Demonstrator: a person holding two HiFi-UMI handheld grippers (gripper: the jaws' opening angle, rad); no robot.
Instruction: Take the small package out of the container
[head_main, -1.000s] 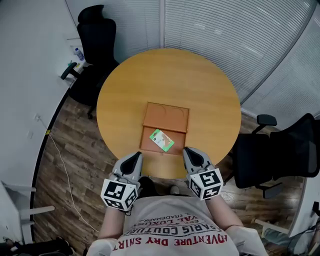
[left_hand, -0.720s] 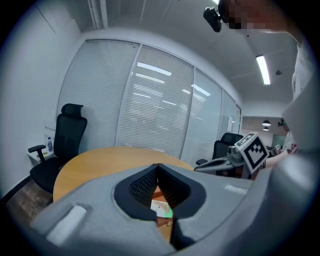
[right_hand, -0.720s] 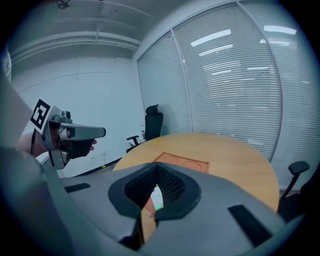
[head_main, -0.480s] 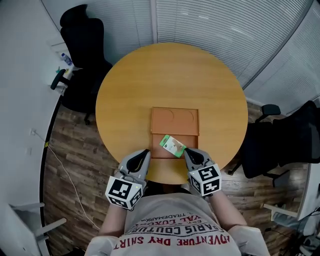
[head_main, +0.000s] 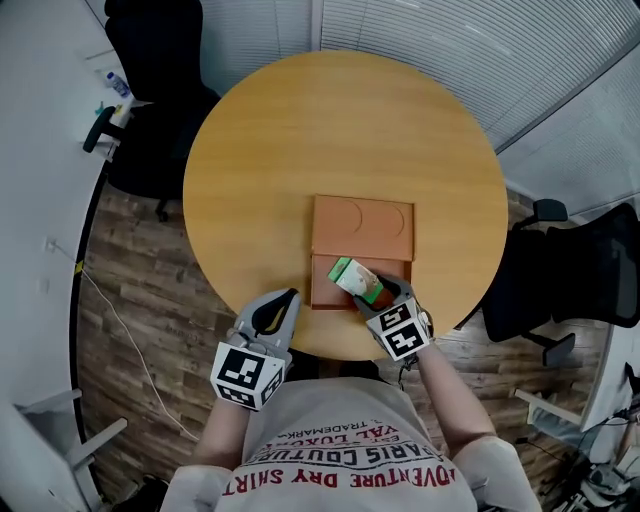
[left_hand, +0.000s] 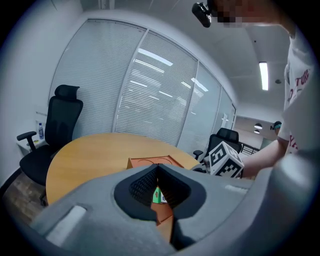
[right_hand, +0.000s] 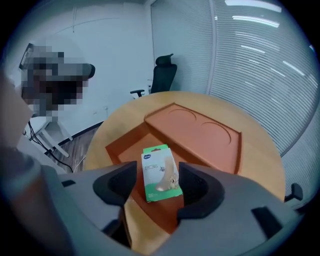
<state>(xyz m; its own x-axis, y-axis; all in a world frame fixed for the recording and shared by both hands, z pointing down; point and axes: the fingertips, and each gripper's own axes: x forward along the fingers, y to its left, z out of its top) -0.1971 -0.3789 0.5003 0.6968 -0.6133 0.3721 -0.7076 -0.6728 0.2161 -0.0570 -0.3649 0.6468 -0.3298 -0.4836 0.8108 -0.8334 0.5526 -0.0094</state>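
Note:
An orange container (head_main: 362, 228) lies on the round wooden table (head_main: 300, 150), with two round recesses in its far half. The small green and white package (head_main: 355, 280) lies flat in its near compartment. My right gripper (head_main: 378, 298) reaches over the table's near edge. Its jaws are opening, one on each side of the package (right_hand: 159, 172), and the pads do not press on it. My left gripper (head_main: 288, 298) hangs at the table's near edge, left of the container, shut and holding nothing. In the left gripper view a sliver of the package (left_hand: 157, 196) shows below the closed tips.
Black office chairs stand at the far left (head_main: 150, 100) and at the right (head_main: 580, 270) of the table. Slatted blinds (head_main: 450, 40) run behind it. A cable (head_main: 110, 320) lies on the wood floor at the left.
My right gripper has moved forward over the table's edge to the package and its jaws have parted around it. The left gripper has stayed at the edge.

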